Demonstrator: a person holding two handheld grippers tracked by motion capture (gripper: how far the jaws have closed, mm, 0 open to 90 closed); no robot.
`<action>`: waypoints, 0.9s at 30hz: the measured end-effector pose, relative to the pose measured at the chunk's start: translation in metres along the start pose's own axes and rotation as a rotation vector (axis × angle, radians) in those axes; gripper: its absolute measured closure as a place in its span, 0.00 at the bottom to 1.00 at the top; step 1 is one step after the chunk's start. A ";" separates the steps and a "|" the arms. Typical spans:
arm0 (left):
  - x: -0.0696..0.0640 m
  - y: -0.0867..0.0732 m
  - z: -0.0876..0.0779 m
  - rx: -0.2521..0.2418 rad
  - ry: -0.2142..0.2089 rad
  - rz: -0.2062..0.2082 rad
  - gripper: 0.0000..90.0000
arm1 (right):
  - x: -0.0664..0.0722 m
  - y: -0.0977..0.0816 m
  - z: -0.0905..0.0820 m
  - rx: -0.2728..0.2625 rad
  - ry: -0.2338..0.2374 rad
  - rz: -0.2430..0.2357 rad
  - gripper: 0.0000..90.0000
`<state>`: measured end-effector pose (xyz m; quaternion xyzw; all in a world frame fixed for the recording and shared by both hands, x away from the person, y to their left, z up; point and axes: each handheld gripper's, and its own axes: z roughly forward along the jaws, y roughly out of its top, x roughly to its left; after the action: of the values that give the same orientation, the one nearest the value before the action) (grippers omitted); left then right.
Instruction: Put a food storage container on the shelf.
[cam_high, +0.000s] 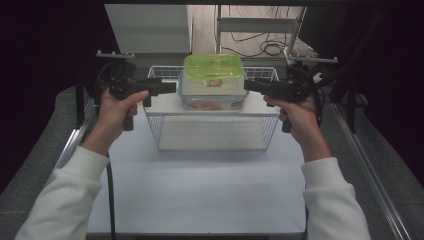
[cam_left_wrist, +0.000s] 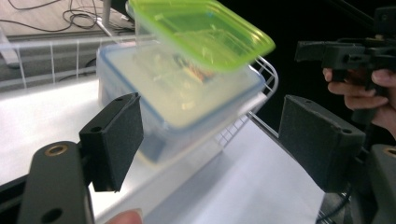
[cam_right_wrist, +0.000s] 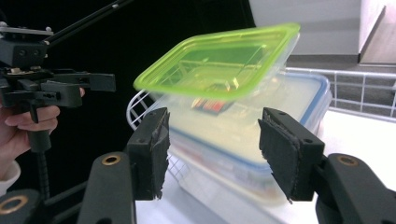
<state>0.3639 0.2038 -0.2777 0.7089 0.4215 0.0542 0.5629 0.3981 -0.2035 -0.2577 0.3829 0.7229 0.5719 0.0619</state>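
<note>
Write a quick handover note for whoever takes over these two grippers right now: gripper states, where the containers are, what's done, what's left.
Left gripper: open, beside the stack's left side, holding nothing.
Right gripper: open, at the stack's right side, holding nothing.
Green-lidded container sits on the blue-rimmed container, atop the wire basket on the table.
Done: the stack stands there.
Left: probably grip the stack from both sides.

Lime-green lid (cam_high: 212, 65) tops a clear, blue-rimmed container (cam_high: 212, 95) on a white wire rack (cam_high: 212, 125).
</note>
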 end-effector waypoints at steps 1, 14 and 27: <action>-0.001 -0.007 -0.005 0.002 -0.001 0.012 0.25 | 0.001 -0.004 -0.003 -0.002 0.006 -0.009 0.47; -0.008 -0.096 -0.024 0.077 -0.029 0.084 0.24 | 0.001 -0.073 -0.033 0.029 0.037 -0.048 0.44; 0.002 -0.191 -0.013 0.151 0.014 0.075 0.25 | -0.021 -0.176 -0.034 0.154 0.022 -0.019 0.41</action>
<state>0.2558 0.2166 -0.4347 0.7643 0.4012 0.0482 0.5025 0.3100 -0.2523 -0.4075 0.3732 0.7691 0.5180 0.0299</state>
